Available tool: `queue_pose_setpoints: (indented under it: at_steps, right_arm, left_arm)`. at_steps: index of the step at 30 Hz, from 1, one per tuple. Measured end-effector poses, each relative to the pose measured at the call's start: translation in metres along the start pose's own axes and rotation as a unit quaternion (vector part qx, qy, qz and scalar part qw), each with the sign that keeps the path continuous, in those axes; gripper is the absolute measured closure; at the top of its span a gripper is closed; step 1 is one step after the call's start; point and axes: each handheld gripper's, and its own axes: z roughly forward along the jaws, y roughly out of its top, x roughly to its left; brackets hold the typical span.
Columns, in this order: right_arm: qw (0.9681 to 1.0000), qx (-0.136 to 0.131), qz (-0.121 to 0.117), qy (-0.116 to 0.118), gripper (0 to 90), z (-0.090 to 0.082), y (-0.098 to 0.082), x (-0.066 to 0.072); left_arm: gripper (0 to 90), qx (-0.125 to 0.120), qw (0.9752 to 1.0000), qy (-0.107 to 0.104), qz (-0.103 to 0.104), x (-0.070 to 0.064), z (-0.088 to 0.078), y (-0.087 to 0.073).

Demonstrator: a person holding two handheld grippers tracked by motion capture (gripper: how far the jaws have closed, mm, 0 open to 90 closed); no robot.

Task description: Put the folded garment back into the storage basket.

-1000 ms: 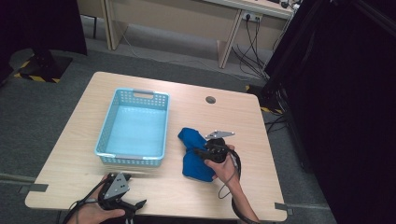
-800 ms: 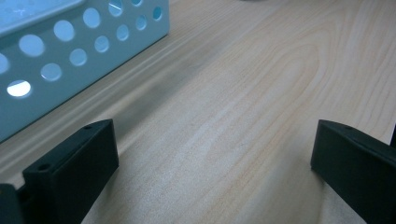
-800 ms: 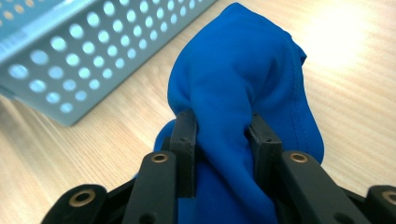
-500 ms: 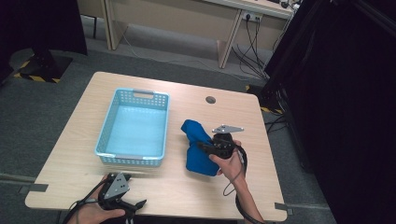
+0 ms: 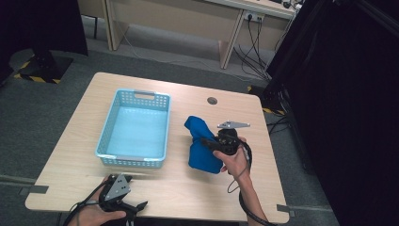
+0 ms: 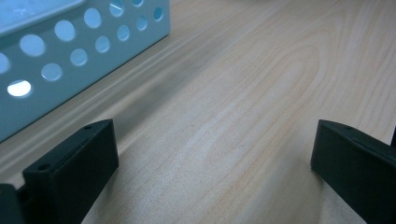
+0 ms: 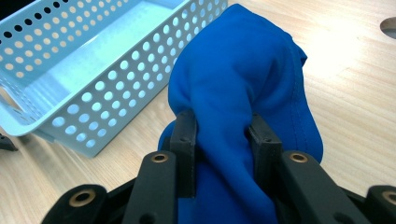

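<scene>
A blue cloth hangs bunched above the wooden table, to the right of a light blue perforated basket. My right gripper is shut on the blue cloth; its pads pinch a thick fold and the rest drapes over and below the jaws. The basket lies to the left of the cloth in the right gripper view, and nothing lies inside it. My left gripper rests at the table's front edge, jaws wide open over bare wood, with the basket's wall close on its left.
A round cable hole sits in the table behind the cloth. Desks and cables stand at the back, a black curtain on the right. The basket's rim stands above the tabletop between the two grippers.
My right gripper has risen with the blue cloth, lifting it off the table so it hangs in a taller bunch. The left gripper has stayed where it was.
</scene>
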Motion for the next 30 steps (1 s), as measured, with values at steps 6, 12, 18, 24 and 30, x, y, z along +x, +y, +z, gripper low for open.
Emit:
queue_pose_setpoints:
  at_steps: [6,12,18,24,30]
  right_arm:
    - [1.0,0.005,-0.005,0.0,69.3,-0.001,0.01,0.005]
    - [0.9999,-0.002,-0.011,0.002,69.2,-0.004,0.023,0.011]
    - [0.9999,-0.005,-0.012,0.003,69.2,-0.008,0.034,0.013]
    - [0.9998,-0.009,-0.018,0.006,69.2,-0.009,0.046,0.019]
    - [0.9996,-0.011,-0.022,0.012,69.2,-0.007,0.057,0.026]
  left_arm:
    - [0.0,0.0,1.0,0.001,-0.001,0.0,0.0,0.0]
    - [0.0,0.0,1.0,0.001,0.001,0.0,0.0,0.0]
    - [0.0,0.0,1.0,0.001,0.0,0.0,0.0,0.0]
    - [0.0,0.0,1.0,0.0,0.0,0.0,0.0,0.0]
    - [0.0,0.0,1.0,0.0,0.0,0.0,0.0,0.0]
